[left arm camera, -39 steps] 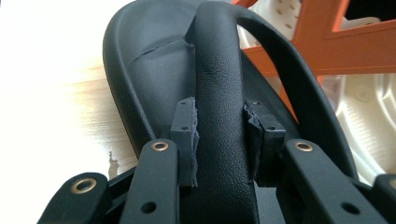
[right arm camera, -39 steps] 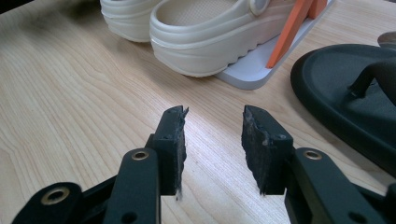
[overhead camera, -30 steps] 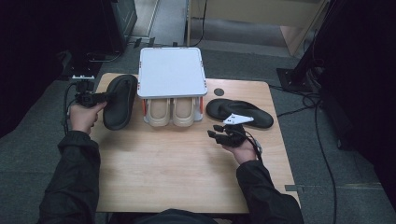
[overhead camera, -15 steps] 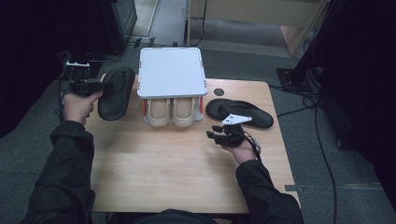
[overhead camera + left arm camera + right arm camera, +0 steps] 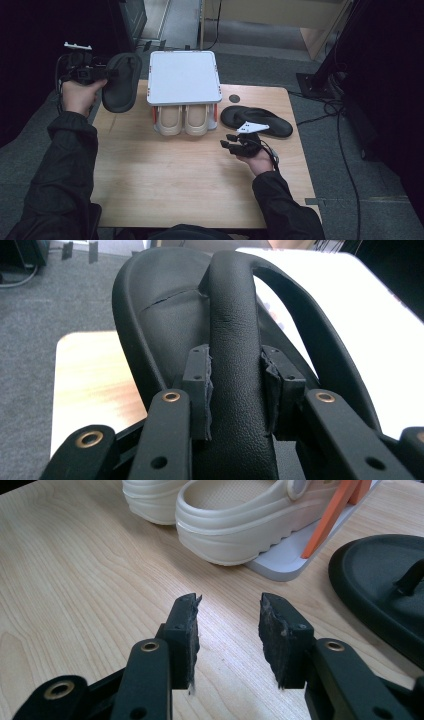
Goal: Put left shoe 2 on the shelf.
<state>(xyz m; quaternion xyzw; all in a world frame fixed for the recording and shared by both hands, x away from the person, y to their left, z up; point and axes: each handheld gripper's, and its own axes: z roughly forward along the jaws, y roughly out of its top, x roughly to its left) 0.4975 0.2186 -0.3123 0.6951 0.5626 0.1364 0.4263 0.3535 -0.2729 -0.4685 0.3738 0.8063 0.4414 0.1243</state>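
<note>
My left gripper [image 5: 102,75] [image 5: 234,385] is shut on the strap of a black flip-flop [image 5: 121,82] [image 5: 165,315], held lifted off the table at the far left, beside the rack's white top. The second black flip-flop [image 5: 257,121] [image 5: 385,585] lies flat on the table [image 5: 170,185] at the right. My right gripper [image 5: 231,144] [image 5: 227,630] rests low over the table just in front of that flip-flop, open with nothing between its pads. A pair of cream clogs [image 5: 184,119] [image 5: 240,520] stands on the lower shelf of a small white shoe rack [image 5: 183,77].
The rack has orange side posts [image 5: 332,517] and a grey base [image 5: 287,560] beside the clogs. A small dark round hole [image 5: 234,98] marks the table behind the lying flip-flop. Cables [image 5: 340,115] run over the grey floor to the right.
My left gripper has risen with the black flip-flop, lifting it off the table and a little toward the far left. The right gripper has kept still.
</note>
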